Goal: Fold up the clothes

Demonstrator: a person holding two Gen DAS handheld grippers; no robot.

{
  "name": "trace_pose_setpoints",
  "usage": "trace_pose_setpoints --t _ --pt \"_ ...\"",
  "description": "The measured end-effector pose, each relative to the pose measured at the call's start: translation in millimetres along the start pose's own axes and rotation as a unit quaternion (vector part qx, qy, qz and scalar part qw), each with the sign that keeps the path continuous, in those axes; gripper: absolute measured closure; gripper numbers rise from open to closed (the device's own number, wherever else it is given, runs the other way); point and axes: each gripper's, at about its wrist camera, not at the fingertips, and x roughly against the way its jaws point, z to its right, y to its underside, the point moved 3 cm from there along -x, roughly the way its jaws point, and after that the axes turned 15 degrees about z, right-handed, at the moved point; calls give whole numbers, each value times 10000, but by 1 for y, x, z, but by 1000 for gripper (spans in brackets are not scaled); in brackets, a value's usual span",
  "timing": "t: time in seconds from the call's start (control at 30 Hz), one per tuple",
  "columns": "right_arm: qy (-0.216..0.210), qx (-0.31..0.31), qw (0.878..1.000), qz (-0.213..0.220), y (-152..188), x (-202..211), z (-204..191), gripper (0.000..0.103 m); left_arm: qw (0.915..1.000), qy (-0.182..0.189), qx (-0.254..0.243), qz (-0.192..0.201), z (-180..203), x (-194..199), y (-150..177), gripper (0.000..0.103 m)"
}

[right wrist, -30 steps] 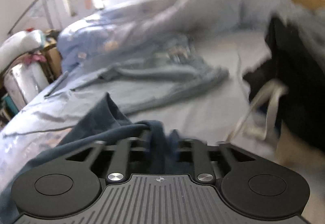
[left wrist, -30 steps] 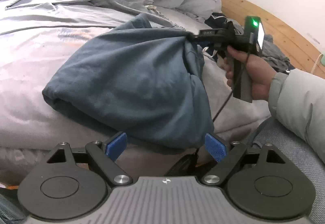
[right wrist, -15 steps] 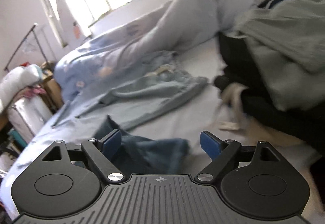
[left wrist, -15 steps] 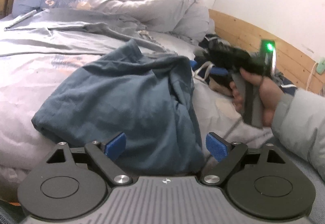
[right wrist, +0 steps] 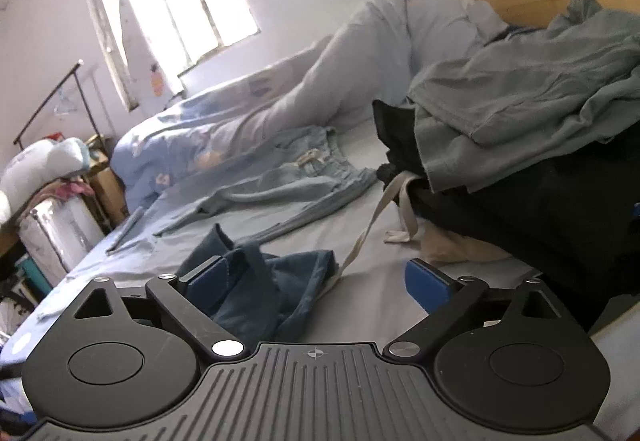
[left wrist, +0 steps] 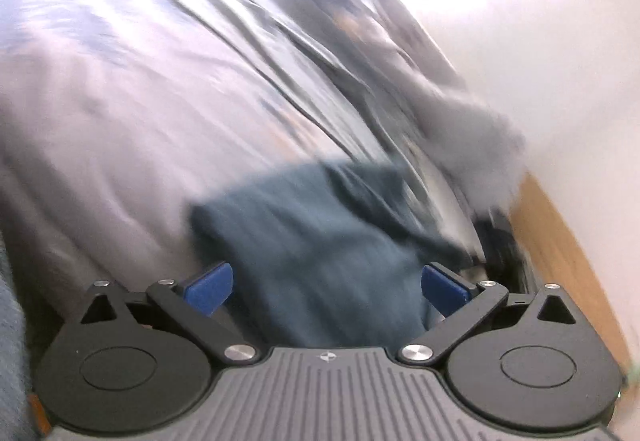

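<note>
Blue garment (right wrist: 256, 289) lies in a rumpled, half-folded heap on the bed (right wrist: 360, 233), just ahead of both tools. The right tongs (right wrist: 316, 283) stand wide open and hold nothing, their left pad over the cloth's near edge; the left tongs (left wrist: 326, 287) are likewise spread wide and empty, with the same cloth (left wrist: 320, 241) filling the gap between the pads, though that view is smeared by motion. The fold appears to be between grips: a step of regrasping. The next move probably calls for closing on a clean edge or corner, one tool each side, and squaring the heap. Farther off, at about 12 o'clock in the right view, lie pale jeans (right wrist: 288, 185); at 2 o'clock, a pile of grey and black clothes (right wrist: 520, 129).
</note>
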Motion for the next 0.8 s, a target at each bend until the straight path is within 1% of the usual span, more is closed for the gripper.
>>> trace_pose_setpoints --t 0.07,0.13,0.2,0.27,0.4,0.5,0.6,0.73,0.8 --pt "-60 42 10000 26 1 5 -6 4 9990 -411 44 157 -11 0 -8 0" --pt "-101 92 9999 -8 2 7 -12 3 9984 -503 135 205 -17 0 -11 0" --pt "-172 143 9997 -55 4 6 -19 2 9988 -406 178 209 -18 -2 -13 0" --pt "-236 179 9995 -84 5 3 -25 2 9994 -267 187 87 -19 -10 -14 0" --pt "-345 210 9991 -149 8 -2 -37 2 9982 -297 420 -322 -31 -28 -9 0" --pt "-423 218 9987 -193 11 -1 -45 1 9969 -246 631 -411 -39 -32 -11 0" --pt "-501 261 9981 -229 14 1 -51 1 9958 -178 731 -522 -42 -36 -15 0" --pt "-543 281 9978 -263 16 3 -57 1 9942 133 915 -555 -42 -37 -16 0" --pt "-510 278 9980 -257 17 5 -58 1 9936 271 907 -624 -40 -41 -15 0"
